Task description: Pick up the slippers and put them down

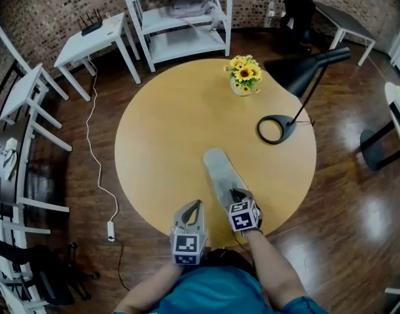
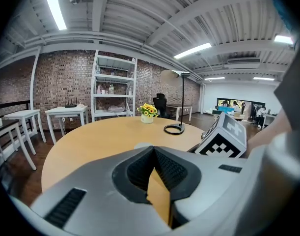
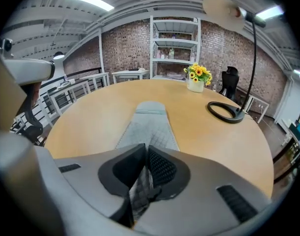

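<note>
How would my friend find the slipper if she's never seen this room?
Find the big round wooden table. Near the person's edge lies the slipper, its near end pinched by the right gripper. It's the only grey, quilted thing there: the flowers are yellow, the lamp black.

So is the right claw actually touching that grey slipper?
Touching. The right gripper view shows the right gripper with jaws pinched onto the quilted fabric of the grey slipper, with no gap between them.

Round wooden table (image 1: 167,129), yellow flowers (image 1: 244,74) near black desk lamp (image 1: 298,72), white shelf unit (image 1: 186,44) behind
</note>
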{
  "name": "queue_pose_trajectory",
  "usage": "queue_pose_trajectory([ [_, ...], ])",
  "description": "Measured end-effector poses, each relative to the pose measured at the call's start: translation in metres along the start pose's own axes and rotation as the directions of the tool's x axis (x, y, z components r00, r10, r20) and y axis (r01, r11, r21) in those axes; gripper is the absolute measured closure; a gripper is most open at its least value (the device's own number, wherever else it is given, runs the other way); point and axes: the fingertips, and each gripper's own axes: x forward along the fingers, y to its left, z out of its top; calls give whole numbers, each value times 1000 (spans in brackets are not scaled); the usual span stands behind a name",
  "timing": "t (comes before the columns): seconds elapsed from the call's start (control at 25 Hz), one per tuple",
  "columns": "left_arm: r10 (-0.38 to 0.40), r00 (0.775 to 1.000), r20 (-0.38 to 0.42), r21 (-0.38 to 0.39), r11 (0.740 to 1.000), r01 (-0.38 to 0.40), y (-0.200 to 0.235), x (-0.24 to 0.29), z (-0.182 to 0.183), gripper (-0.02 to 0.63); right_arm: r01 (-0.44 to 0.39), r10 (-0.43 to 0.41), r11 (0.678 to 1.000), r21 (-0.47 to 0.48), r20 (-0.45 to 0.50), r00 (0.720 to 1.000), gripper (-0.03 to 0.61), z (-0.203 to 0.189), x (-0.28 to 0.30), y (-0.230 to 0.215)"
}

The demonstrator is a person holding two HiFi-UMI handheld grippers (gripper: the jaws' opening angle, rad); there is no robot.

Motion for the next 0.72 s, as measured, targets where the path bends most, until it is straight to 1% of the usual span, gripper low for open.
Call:
queue_pose_trajectory([
  [0.04,-2,1000,0,3,1000,2,-2,0,-2,609,-6,6,1000,12,15,1000,546,2,-3,1],
  [0.12,-8,1000,5,8,1000,8,-3,-2,-2,609,-16,14,999,44,49,999,551,7,-12,5],
  [0.2,-26,1000,14,18,1000,25,-6,-6,0,609,-10,3,997,78,87,996,551,12,-25,8],
  [0.36,-80,996,34,57,995,78,-9,-17,11,609,28,-51,989,143,160,986,552,25,-67,13],
  [0.48,-120,991,55,81,990,115,-9,-27,23,609,60,-95,983,172,202,975,552,31,-103,26],
  [0.6,-177,981,81,107,980,168,-20,-39,35,609,104,-146,976,191,220,965,552,25,-136,35],
  [0.72,-244,965,95,133,964,231,-35,-51,42,609,151,-205,961,232,229,952,552,13,-164,41],
])
